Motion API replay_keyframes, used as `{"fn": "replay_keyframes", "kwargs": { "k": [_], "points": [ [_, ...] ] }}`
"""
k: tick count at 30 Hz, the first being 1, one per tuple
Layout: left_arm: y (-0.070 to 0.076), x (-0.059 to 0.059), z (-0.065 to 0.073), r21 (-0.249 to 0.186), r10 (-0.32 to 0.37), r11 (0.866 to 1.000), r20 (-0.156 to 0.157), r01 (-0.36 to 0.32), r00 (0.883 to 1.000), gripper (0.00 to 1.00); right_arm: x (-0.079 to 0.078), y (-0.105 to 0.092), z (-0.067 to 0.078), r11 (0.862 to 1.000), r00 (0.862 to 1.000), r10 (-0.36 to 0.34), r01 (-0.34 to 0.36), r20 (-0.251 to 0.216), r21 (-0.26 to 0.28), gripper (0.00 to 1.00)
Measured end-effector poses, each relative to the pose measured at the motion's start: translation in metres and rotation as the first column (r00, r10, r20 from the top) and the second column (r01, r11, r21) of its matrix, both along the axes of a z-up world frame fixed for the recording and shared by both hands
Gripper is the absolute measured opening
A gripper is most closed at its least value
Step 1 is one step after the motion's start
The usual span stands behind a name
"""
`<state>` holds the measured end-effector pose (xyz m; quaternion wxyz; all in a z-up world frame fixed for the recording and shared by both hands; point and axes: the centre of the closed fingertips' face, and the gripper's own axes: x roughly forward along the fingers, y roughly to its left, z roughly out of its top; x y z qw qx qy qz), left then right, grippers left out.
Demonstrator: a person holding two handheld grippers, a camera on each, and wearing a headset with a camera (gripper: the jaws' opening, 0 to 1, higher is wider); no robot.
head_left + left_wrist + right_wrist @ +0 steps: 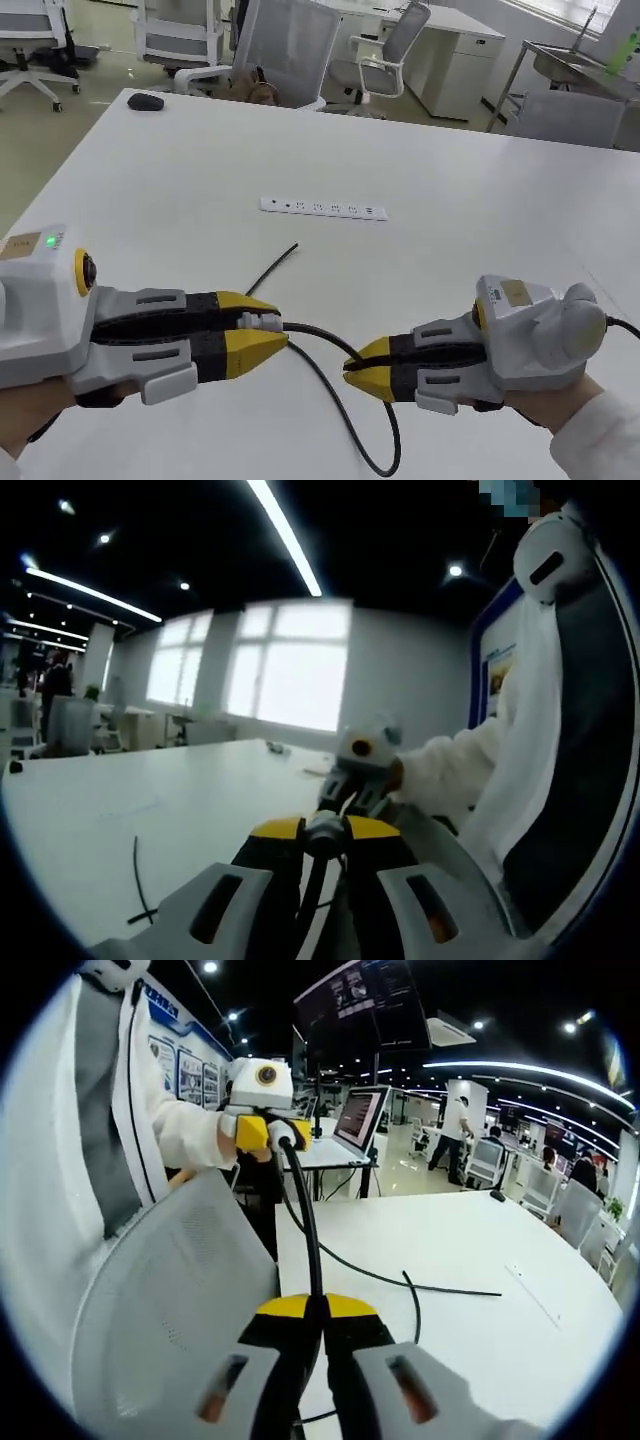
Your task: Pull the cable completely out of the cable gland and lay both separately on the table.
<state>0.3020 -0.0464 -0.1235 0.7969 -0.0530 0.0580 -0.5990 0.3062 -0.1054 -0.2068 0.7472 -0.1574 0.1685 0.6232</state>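
A white power strip (323, 209) lies flat near the middle of the table (480, 200), its sockets in a row. A dark mouse (146, 101) sits well apart from it, by the far left corner. Beyond the far edge stand a grey mesh-backed chair (285, 45) and a second office chair (392, 50) — then a white cabinet (455, 65) and, further right, a metal sink (575, 62). The right gripper view shows an open laptop (358, 1118) beyond the table — long ceiling lights (520, 1068) above.

The pale cable gland (262, 322) is raised above the near-left table (450, 180), threaded on the black cable (305, 327). The cable runs right, loops near, then trails away across the tabletop.
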Motion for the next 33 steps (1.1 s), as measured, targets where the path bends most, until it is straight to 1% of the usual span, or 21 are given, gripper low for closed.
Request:
{"fn": "replay_keyframes", "kwargs": {
  "k": [2, 4, 6, 7, 8, 9, 10, 11, 12, 13, 15, 17, 20, 22, 24, 26, 28, 30, 33],
  "points": [
    [-0.002, 0.002, 0.000, 0.006, 0.003, 1.000, -0.002, -0.003, 1.000, 0.17, 0.001, -0.002, 0.004, 1.000, 1.000, -0.005, 0.006, -0.027, 0.011, 0.03],
    [-0.002, 0.004, 0.003, 0.002, 0.006, 1.000, 0.000, -0.006, 1.000, 0.17, 0.003, -0.001, 0.009, 1.000, 0.999, -0.010, 0.010, -0.031, 0.020, 0.09],
    [-0.004, 0.005, 0.005, 0.003, 0.010, 1.000, 0.007, -0.010, 1.000, 0.17, 0.007, -0.001, 0.016, 0.999, 0.998, -0.024, 0.026, -0.057, 0.035, 0.18],
    [-0.004, 0.006, 0.005, 0.004, 0.013, 1.000, 0.006, -0.013, 1.000, 0.17, 0.009, 0.000, 0.020, 0.999, 0.998, -0.025, 0.027, -0.052, 0.040, 0.19],
    [-0.006, 0.008, 0.005, 0.002, 0.017, 1.000, 0.001, -0.017, 1.000, 0.17, 0.012, 0.001, 0.027, 0.998, 0.999, -0.023, 0.025, -0.032, 0.051, 0.19],
    [-0.007, 0.008, 0.006, -0.001, 0.017, 1.000, 0.000, -0.017, 1.000, 0.17, 0.013, 0.002, 0.033, 0.998, 1.000, -0.019, 0.020, -0.022, 0.066, 0.19],
    [-0.009, 0.009, 0.006, -0.004, 0.014, 1.000, -0.001, -0.014, 1.000, 0.17, 0.012, 0.005, 0.045, 0.995, 1.000, -0.004, 0.006, -0.021, 0.104, 0.19],
    [-0.011, 0.009, 0.005, -0.003, 0.011, 1.000, -0.002, -0.011, 1.000, 0.17, 0.011, 0.008, 0.052, 0.992, 1.000, 0.004, -0.002, -0.015, 0.128, 0.20],
    [-0.013, 0.010, 0.003, 0.006, 0.008, 1.000, -0.003, -0.008, 1.000, 0.17, 0.010, 0.011, 0.063, 0.988, 1.000, 0.014, -0.013, -0.004, 0.157, 0.21],
    [-0.014, 0.011, 0.002, 0.013, 0.007, 1.000, -0.002, -0.007, 1.000, 0.17, 0.009, 0.013, 0.069, 0.984, 1.000, 0.020, -0.019, -0.001, 0.176, 0.21],
    [-0.016, 0.011, 0.000, 0.018, 0.002, 1.000, -0.005, -0.002, 1.000, 0.17, 0.006, 0.018, 0.080, 0.979, 0.999, 0.042, -0.041, -0.001, 0.198, 0.22],
    [-0.019, 0.010, 0.001, 0.015, -0.008, 1.000, -0.008, 0.009, 1.000, 0.17, 0.000, 0.025, 0.088, 0.975, 0.996, 0.082, -0.085, 0.021, 0.204, 0.22],
    [-0.023, 0.011, 0.002, 0.013, -0.017, 1.000, -0.006, 0.017, 1.000, 0.17, -0.003, 0.030, 0.092, 0.975, 0.995, 0.099, -0.103, 0.030, 0.198, 0.18],
    [-0.025, 0.011, 0.003, 0.007, -0.024, 1.000, -0.009, 0.024, 1.000, 0.17, -0.006, 0.031, 0.091, 0.976, 0.992, 0.117, -0.122, 0.038, 0.178, 0.15],
    [-0.028, 0.010, 0.005, 0.002, -0.031, 1.000, -0.010, 0.031, 0.999, 0.17, -0.005, 0.029, 0.088, 0.979, 0.992, 0.117, -0.123, 0.045, 0.164, 0.14],
    [-0.031, 0.009, 0.005, 0.002, -0.036, 0.999, -0.006, 0.036, 0.999, 0.17, -0.003, 0.026, 0.082, 0.981, 0.993, 0.117, -0.120, 0.031, 0.151, 0.14],
    [-0.033, 0.008, 0.006, -0.004, -0.036, 0.999, -0.005, 0.036, 0.999, 0.17, -0.001, 0.022, 0.078, 0.983, 0.993, 0.113, -0.116, 0.028, 0.141, 0.14],
    [-0.033, 0.009, 0.006, -0.011, -0.032, 0.999, -0.007, 0.032, 0.999, 0.17, -0.001, 0.019, 0.077, 0.983, 0.994, 0.110, -0.111, 0.012, 0.147, 0.13],
    [-0.036, 0.007, 0.009, -0.036, -0.041, 0.999, -0.013, 0.041, 0.999, 0.17, -0.003, 0.017, 0.076, 0.981, 0.994, 0.111, -0.111, 0.008, 0.156, 0.10]
  ]
}}
